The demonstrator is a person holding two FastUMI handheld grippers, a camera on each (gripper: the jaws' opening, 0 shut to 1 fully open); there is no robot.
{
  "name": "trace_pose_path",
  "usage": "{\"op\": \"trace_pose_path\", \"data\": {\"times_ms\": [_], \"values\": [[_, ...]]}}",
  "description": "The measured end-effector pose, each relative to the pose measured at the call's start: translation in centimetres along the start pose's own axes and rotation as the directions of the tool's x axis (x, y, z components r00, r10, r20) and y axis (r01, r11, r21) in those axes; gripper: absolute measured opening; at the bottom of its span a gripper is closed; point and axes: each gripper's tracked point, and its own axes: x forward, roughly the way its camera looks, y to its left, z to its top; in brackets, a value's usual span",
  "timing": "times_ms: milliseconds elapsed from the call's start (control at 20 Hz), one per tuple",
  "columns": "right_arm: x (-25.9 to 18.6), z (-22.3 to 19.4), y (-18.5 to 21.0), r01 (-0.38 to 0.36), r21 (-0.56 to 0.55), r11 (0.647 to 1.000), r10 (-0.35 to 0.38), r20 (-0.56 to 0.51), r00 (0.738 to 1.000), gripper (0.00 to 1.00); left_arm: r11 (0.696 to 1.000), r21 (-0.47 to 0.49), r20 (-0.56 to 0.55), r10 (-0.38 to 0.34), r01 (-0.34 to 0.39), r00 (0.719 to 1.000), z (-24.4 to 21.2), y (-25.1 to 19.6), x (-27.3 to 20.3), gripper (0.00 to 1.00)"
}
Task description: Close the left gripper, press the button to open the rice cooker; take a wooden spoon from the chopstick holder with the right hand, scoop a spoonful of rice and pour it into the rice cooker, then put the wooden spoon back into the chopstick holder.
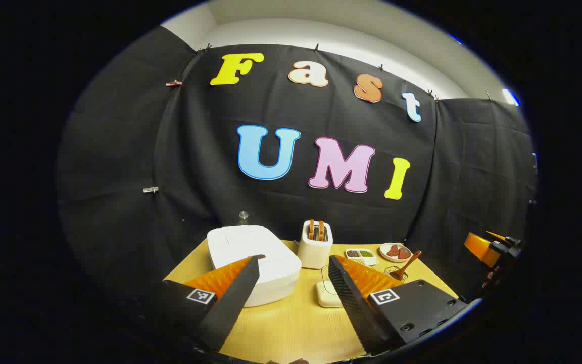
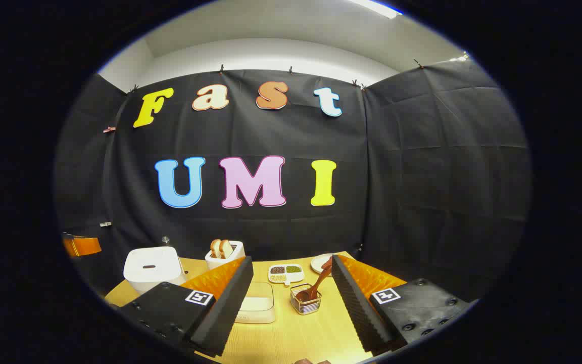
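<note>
Wooden tabletop (image 1: 291,323) carries everything in the left gripper view: a toaster (image 1: 314,248) with two slices, a divided dish (image 1: 361,256) of grains, a plate (image 1: 395,252), and a rice container (image 1: 327,294) just ahead. The white rice cooker (image 1: 253,263), lid down, sits behind the left gripper (image 1: 293,264), whose fingers stand apart.

In the right gripper view, the right gripper (image 2: 292,265) is also spread wide. Between its fingers stands the chopstick holder (image 2: 306,299), the wooden spoon (image 2: 316,284) leaning inside. The rice cooker sits far left.
</note>
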Motion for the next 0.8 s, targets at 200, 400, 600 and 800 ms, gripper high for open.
{"op": "trace_pose_path", "data": {"times_ms": [200, 400, 600, 800], "values": [[-0.7, 0.0, 0.0, 0.001, 0.013, 1.0, -0.001, 0.001, 1.0, 0.98, 1.0, 0.012, 0.001, 0.008, -0.008, 1.0, -0.3, 0.9, -0.7, 0.96], [-1.0, -0.3, 0.4, -0.006, 0.019, 1.0, 0.006, -0.007, 1.0, 0.98, 1.0, 0.012, 0.002, 0.015, -0.015, 1.0, -0.3, 1.4, -1.4, 0.96], [-1.0, -0.2, 1.2, -0.027, 0.032, 0.999, 0.027, 0.002, 1.0, 0.98, 0.999, 0.033, 0.022, 0.024, -0.024, 0.999, 0.2, 1.7, -1.8, 0.95], [-0.9, 0.1, 1.4, -0.033, 0.04, 0.999, 0.033, 0.001, 0.999, 0.98, 0.999, 0.029, 0.018, 0.02, -0.02, 1.0, 0.0, 1.4, -2.1, 0.96]]}}
